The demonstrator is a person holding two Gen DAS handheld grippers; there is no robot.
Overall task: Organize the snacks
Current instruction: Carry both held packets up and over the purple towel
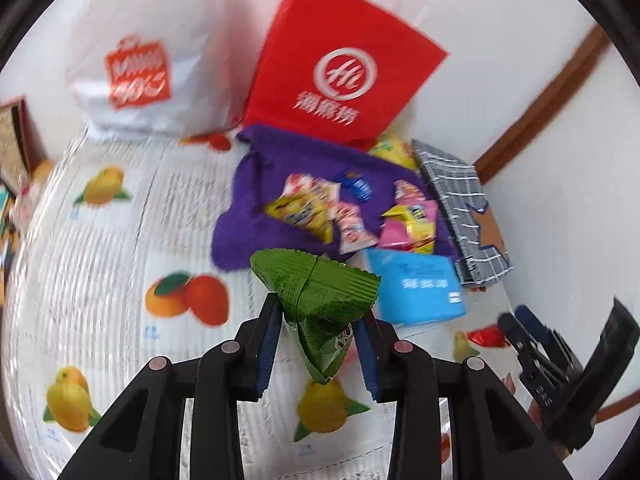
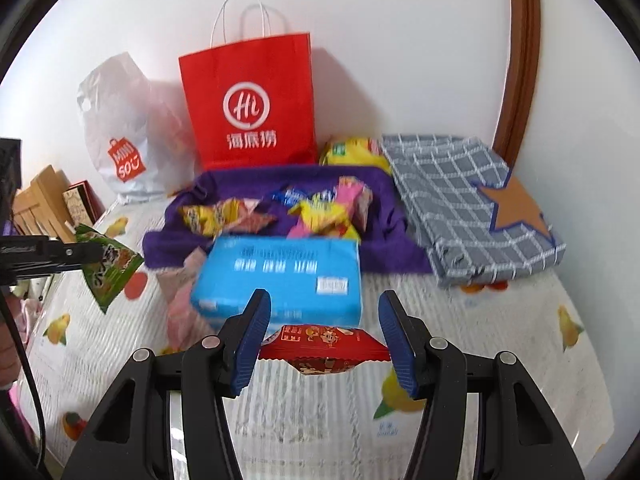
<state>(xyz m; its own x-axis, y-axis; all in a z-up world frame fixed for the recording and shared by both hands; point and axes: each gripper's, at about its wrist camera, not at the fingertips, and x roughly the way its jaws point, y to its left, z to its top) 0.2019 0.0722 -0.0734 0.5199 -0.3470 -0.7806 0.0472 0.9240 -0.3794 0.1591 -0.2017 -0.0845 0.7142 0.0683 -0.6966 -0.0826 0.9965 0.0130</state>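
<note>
Table with fruit-print cover (image 2: 320, 432), pushed against a white wall.

Far left: white plastic shopping bag (image 2: 120, 120) slumped against the wall, nothing visibly going into it.

Left gripper (image 1: 316, 344): pinching a green triangular snack packet (image 1: 320, 300) between its blue pads, packet held clear above the cover. From the right wrist view the same packet hangs in the air at the left edge, well apart from the pile.

Centre back: red paper bag (image 2: 248, 100) standing upright, handles up. Whether anything is inside, I cannot tell.

Centre: purple cloth (image 2: 372, 248) spread in front of the red bag, with a loose heap of small snack packets (image 2: 320, 212) in yellow, pink and blue lying jumbled on it. Blue flat pack (image 2: 280, 280) rests at the cloth's near edge.

Right gripper (image 2: 322, 352): pinching a red snack packet (image 2: 324, 350) by its two ends, lifted off the cover just in front of the blue pack.

Right: grey checked fabric box (image 2: 460, 200) with a star patch, lying collapsed flat beside the cloth; a yellow bag (image 2: 352, 150) peeks out behind it.

Judgement: early stage. Two packets are in hand, neither placed. The heap on the cloth looks unsorted, and no container shows sorted contents. Most of the sorting seems left to do.
</note>
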